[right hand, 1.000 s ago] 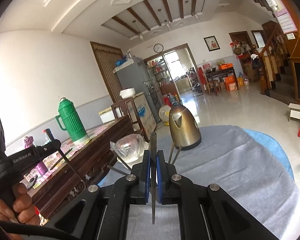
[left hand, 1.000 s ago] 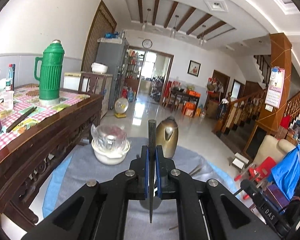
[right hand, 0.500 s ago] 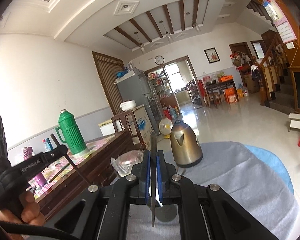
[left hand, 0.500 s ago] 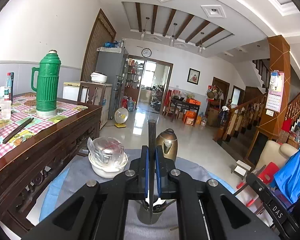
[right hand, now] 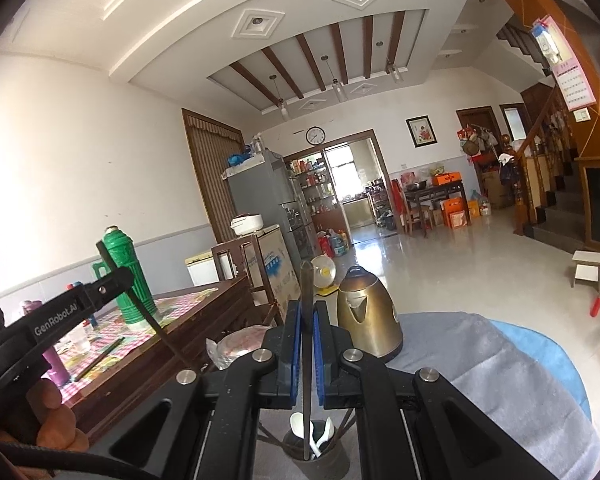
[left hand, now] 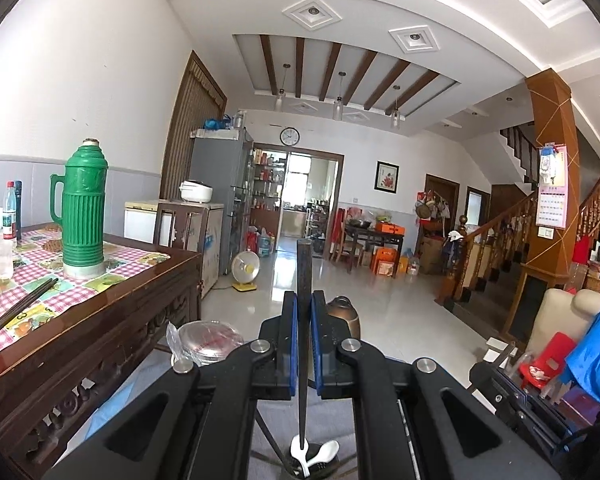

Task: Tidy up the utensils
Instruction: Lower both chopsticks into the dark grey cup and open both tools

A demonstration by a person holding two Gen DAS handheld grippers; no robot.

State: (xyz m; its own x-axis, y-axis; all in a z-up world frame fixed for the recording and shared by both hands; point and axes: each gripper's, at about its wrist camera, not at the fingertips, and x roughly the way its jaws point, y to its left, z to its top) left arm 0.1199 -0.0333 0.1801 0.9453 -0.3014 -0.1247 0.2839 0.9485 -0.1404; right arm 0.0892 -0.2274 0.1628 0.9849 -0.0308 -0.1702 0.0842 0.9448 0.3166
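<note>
Both grippers are clenched on upright dark chopsticks: the left gripper (left hand: 304,344) holds one chopstick (left hand: 303,280), the right gripper (right hand: 307,350) another (right hand: 307,304), tips over the utensil cup (right hand: 314,458) near the surface's front edge. Two sticks converging could clash, or catch the white spoons (right hand: 320,438), tipping the cup. The kettle (right hand: 366,316) stands behind

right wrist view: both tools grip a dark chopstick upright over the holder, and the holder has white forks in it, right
Not quite. In the right wrist view, the holder contains white spoons, not forks. The rest holds: the right tool and the left tool each grip a dark chopstick above it.
</note>
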